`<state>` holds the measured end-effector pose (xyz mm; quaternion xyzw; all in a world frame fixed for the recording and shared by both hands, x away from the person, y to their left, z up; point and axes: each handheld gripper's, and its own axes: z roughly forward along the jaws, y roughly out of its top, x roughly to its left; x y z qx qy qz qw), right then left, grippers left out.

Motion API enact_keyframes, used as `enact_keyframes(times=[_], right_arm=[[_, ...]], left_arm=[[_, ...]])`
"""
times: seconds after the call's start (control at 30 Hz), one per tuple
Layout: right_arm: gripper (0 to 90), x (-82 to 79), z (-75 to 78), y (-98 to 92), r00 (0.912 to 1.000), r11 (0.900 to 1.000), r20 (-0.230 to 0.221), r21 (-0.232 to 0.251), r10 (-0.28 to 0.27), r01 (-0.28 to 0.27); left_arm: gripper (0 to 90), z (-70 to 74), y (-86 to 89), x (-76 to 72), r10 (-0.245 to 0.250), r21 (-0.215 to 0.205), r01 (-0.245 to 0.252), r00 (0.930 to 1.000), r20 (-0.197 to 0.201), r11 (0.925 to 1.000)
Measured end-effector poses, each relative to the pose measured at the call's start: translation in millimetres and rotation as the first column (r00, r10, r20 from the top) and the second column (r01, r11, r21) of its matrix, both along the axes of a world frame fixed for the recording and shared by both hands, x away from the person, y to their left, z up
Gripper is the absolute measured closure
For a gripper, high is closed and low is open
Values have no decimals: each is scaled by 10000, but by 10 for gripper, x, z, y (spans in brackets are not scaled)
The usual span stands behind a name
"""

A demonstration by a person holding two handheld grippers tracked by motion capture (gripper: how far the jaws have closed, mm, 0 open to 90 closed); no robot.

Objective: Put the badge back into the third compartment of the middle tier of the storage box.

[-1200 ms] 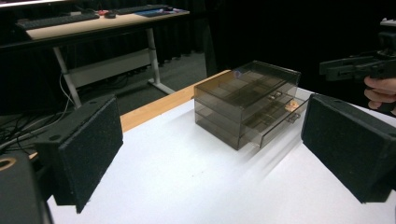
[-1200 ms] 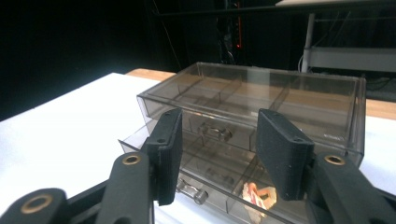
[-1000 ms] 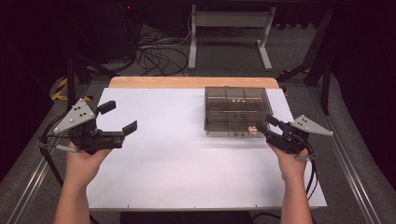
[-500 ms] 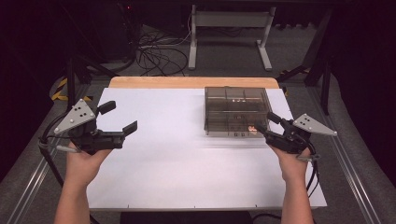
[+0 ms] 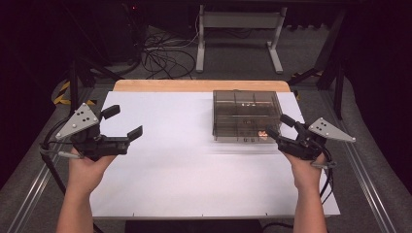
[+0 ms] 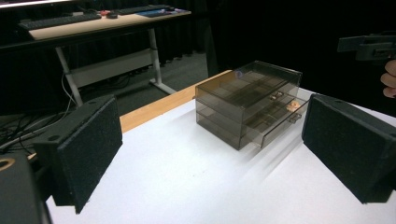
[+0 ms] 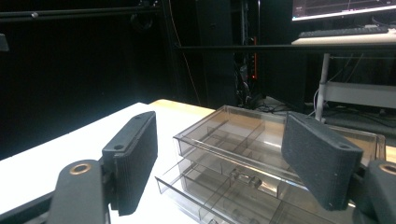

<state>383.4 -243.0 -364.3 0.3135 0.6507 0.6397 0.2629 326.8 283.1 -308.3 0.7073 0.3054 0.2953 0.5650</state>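
White table (image 5: 184,174), wooden far edge; smoky clear drawer organizer (image 5: 247,115) at its far right, lower drawer (image 6: 280,122) part-open, probably for access. Right gripper (image 5: 280,127) just beside that drawer, jaws wide, empty; left gripper (image 5: 124,122) well apart, also wide, likely idle

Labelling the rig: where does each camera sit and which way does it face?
High view: above the person's side, looking forward and down at the table; forearms, both tongs.
Left gripper view: on the left tongs, facing the drawer box; own open jaws.
Right gripper view: on the right tongs, close on the box; own open jaws.
All share the box.
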Motion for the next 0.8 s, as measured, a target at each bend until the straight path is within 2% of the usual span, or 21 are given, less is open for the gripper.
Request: enact_keyframes(times=[0.37, 0.67, 0.8], right_arm=[[229, -51, 50, -53, 9991, 9992, 428, 390, -3, -14], [204, -77, 74, -87, 9975, 9986, 695, 496, 130, -165], [190, -93, 84, -114, 9956, 9969, 921, 754, 143, -213]], left_arm=[[58, -3, -1, 1, 12, 4, -12, 10000, 5, 10000], [57, -4, 13, -1, 25, -15, -25, 10000, 2, 10000], [57, 0, 26, -8, 50, -22, -50, 10000, 27, 10000]])
